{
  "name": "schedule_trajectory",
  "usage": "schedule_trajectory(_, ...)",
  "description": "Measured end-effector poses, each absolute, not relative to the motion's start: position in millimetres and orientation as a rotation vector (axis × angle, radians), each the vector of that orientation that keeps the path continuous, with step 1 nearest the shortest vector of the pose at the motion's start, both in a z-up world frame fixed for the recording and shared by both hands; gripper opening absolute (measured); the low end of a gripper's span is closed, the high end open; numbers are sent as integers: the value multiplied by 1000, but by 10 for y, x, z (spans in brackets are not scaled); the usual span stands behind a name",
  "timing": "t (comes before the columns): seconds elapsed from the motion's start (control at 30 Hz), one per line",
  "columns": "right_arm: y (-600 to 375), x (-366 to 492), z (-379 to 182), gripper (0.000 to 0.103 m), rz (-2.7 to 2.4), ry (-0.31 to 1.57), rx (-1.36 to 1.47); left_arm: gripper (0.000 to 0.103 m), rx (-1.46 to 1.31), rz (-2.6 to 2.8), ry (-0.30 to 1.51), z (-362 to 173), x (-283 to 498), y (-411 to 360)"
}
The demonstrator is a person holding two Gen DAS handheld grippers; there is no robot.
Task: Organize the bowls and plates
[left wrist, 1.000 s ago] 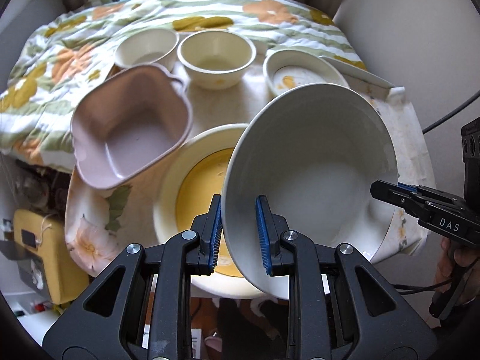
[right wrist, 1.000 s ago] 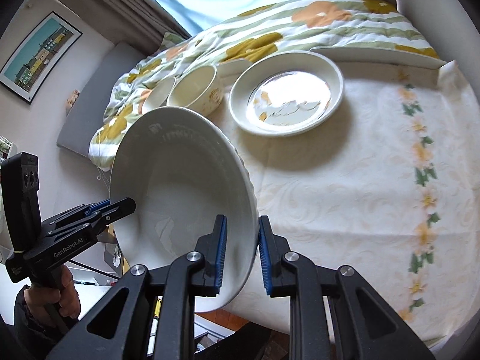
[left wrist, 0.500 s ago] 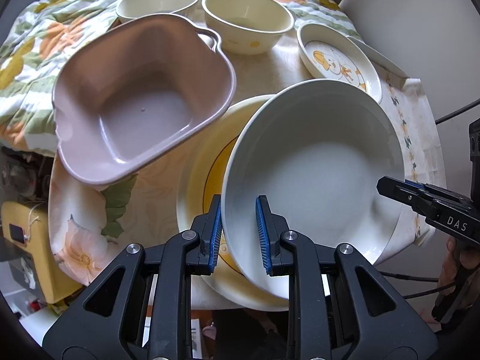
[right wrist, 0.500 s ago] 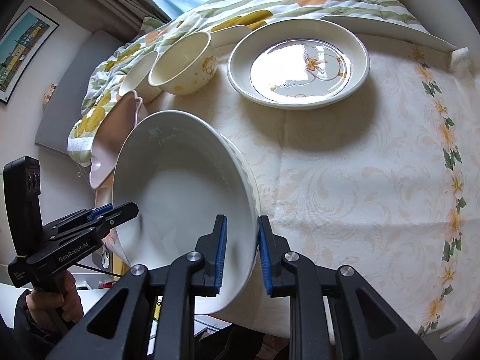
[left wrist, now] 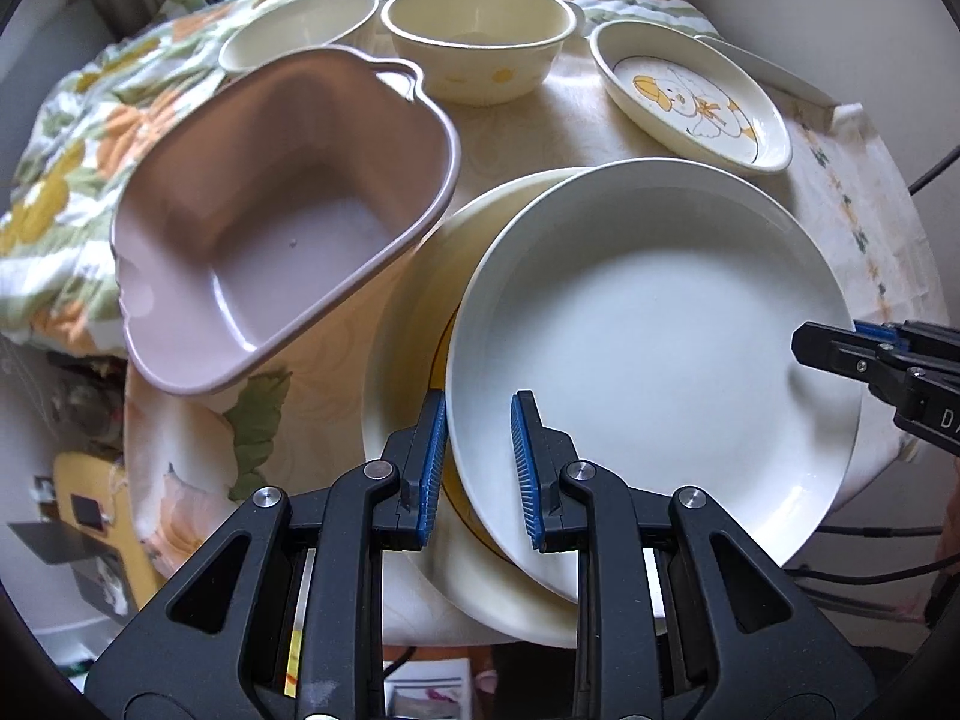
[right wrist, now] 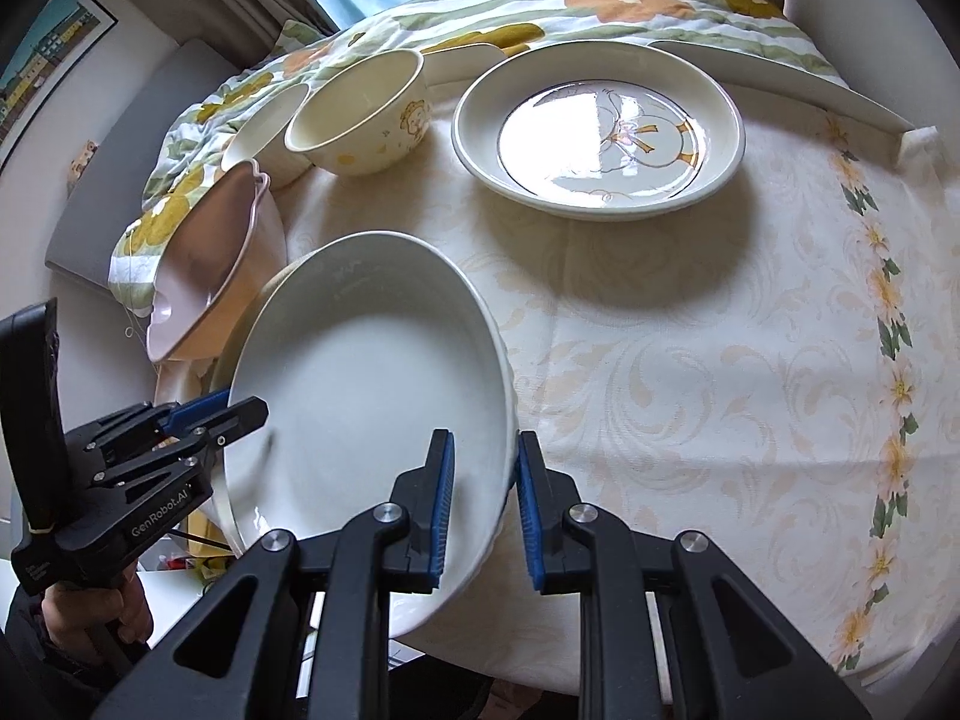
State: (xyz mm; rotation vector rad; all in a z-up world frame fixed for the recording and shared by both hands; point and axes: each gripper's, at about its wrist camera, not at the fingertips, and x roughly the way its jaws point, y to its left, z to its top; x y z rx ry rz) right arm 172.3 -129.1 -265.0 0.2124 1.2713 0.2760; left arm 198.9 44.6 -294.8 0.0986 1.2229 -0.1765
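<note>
Left wrist view: the left gripper (left wrist: 478, 468) has its blue pads clamped on the near rim of the white deep plate (left wrist: 654, 348), which fills the centre and lower right of the frame. The plate lies over the yellow-centred plate (left wrist: 414, 324) beneath it; whether the two touch cannot be told. The pink square bowl (left wrist: 270, 228) sits at centre left, its rim overlapping the yellow-centred plate's edge. Two cream bowls (left wrist: 474, 36) stand at the top, and the duck plate (left wrist: 690, 96) at upper right. Right wrist view: the right gripper (right wrist: 483, 510) is closed on the opposite rim of the white deep plate (right wrist: 366, 396) at lower centre. The left gripper (right wrist: 198, 414) grips from the lower left. The floral tablecloth (right wrist: 720, 360) covers the right half.
</note>
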Motion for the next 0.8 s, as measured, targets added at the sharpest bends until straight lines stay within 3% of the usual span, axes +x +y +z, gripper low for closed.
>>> schedule_trajectory(0.4,-1060,1652,-2612,19,245,1186,-19,19,310,-103,1115,-2918,1843,252)
schedule_trajectory(0.8,-880,1628,-2629,19,244,1145,-115,19,354,-54,1080,-2882,1751,278)
